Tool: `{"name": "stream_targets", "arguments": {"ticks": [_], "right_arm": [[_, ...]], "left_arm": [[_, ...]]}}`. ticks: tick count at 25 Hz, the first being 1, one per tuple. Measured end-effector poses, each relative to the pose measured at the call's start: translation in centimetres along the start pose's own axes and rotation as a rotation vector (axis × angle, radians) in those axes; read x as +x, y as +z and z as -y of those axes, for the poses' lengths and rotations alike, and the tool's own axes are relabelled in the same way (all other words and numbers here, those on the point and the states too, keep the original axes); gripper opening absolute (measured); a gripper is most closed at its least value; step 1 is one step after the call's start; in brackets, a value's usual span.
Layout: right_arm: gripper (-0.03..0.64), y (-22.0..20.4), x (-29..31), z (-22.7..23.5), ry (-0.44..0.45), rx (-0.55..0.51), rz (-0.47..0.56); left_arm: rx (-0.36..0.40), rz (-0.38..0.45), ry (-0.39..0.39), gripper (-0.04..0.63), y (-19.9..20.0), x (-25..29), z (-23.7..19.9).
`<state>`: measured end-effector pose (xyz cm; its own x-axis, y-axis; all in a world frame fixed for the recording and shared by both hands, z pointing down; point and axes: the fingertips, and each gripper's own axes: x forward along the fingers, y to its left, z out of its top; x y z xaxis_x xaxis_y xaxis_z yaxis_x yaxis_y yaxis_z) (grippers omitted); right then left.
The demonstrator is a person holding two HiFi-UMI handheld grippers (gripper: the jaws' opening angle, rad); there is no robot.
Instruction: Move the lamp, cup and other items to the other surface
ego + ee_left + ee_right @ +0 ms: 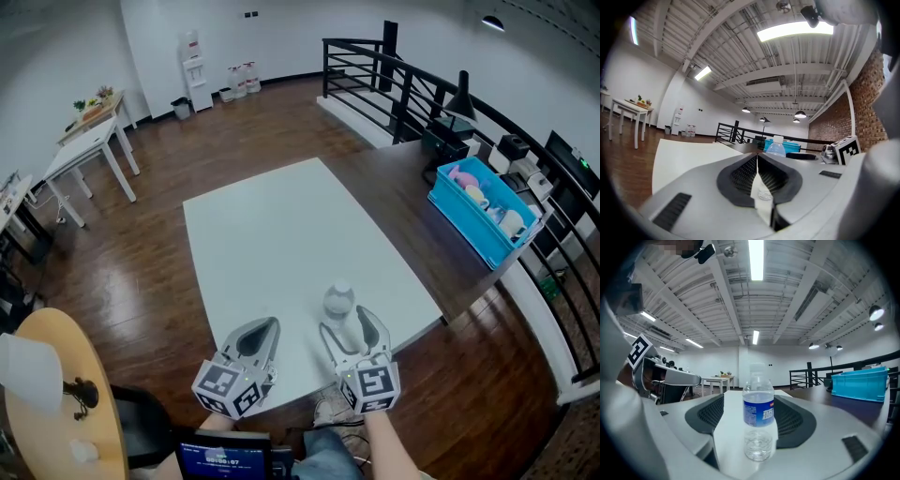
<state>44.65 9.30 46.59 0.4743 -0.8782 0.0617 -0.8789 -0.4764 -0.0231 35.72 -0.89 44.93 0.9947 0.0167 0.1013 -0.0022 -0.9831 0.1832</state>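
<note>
Water bottle [339, 302] stands upright on the white table [281, 225], at the near edge, right of centre, between the jaws of our right gripper [347, 321]. Those jaws are apart: in the right gripper view there's a gap between each pad and the bottle, so nothing is clamped. Our left gripper [270, 324] sits just left of it, also over the near edge, w/ its jaws together and nothing in them. The rest of the tabletop is bare. A blue crate [483, 211] sits far right, well apart from us.

Handling, as we judge it: clear thin plastic w/ a blue label around the middle and a white cap. We can't tell the fill level; it looks lightly filled at most, so probably light. The wall is soft and will dent if we squeeze hard. The body is round and smooth, so it could twist or slide in the pads. It's tall on a narrow base, so a nudge from one jaw would tip it.

Best hold, imo: the label band at mid-body, pads square on both sides, w/ moderate pressure. We'd avoid the cap and neck, where there's too little to bear on.
</note>
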Motion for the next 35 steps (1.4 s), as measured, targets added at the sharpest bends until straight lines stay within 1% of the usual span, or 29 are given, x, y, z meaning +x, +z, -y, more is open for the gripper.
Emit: {"name": "stream_targets", "arguments": {"ticks": [2,3,5,7,8,10,11,13,15,17,20,22,26,29,33,35], "right_arm": [[0.336,0.6,-0.5,-1.8,0.031,-0.017,0.008],[0.312,0.9,-0.7,-2.9,0.051,-0.026,0.011],[0.296,1.4,-0.7,-5.2,0.091,-0.038,0.012],[0.29,1.5,-0.4,-8.0,0.145,-0.043,0.0],[0.277,1.6,-0.2,-9.6,0.173,-0.049,-0.006],[0.196,1.9,0.2,-13.0,0.227,-0.071,0.004],[0.171,2.2,0.4,-15.0,0.261,-0.079,0.015],[0.099,2.8,0.8,-18.7,0.341,-0.078,0.034],[0.048,3.2,1.3,-22.3,0.433,-0.065,0.042],[0.002,3.8,1.6,-26.3,0.525,-0.058,0.046],[0.002,4.8,2.1,-31.8,0.621,-0.06,0.08],[0.002,5.4,2.2,-34.9,0.678,-0.063,0.081],[0.002,6.0,1.7,-40.0,0.781,-0.072,0.073],[0.002,6.2,1.5,-42.3,0.823,-0.08,0.084],[0.002,6.2,1.2,-43.6,0.848,-0.087,0.081],[0.002,6.2,1.2,-43.7,0.85,-0.094,0.084]], "left_arm": [[0.002,0.0,0.006,0.015,0.1,-1.0,0.0],[0.002,0.001,0.011,0.015,0.2,-1.6,-0.1],[0.005,0.004,0.026,0.015,0.2,-2.8,-0.6],[0.01,0.01,0.05,0.011,0.2,-4.1,-1.5],[0.011,0.015,0.063,0.011,0.2,-4.9,-2.0],[0.015,0.027,0.088,0.011,0.6,-7.3,-3.2],[0.017,0.033,0.101,0.011,1.0,-8.7,-3.8],[0.016,0.042,0.119,0.009,1.4,-11.2,-4.8],[0.008,0.048,0.15,0.009,1.4,-13.4,-6.1],[0.007,0.054,0.203,0.009,1.6,-16.2,-7.7],[0.013,0.066,0.293,0.009,2.2,-20.8,-10.3],[0.017,0.073,0.346,0.009,2.4,-23.4,-11.6],[0.027,0.084,0.421,0.009,2.5,-27.6,-13.3],[0.034,0.092,0.455,0.009,2.8,-29.5,-13.9],[0.057,0.091,0.469,0.011,3.0,-30.7,-13.9],[0.052,0.101,0.469,0.009,3.1,-30.9,-13.9]]}}
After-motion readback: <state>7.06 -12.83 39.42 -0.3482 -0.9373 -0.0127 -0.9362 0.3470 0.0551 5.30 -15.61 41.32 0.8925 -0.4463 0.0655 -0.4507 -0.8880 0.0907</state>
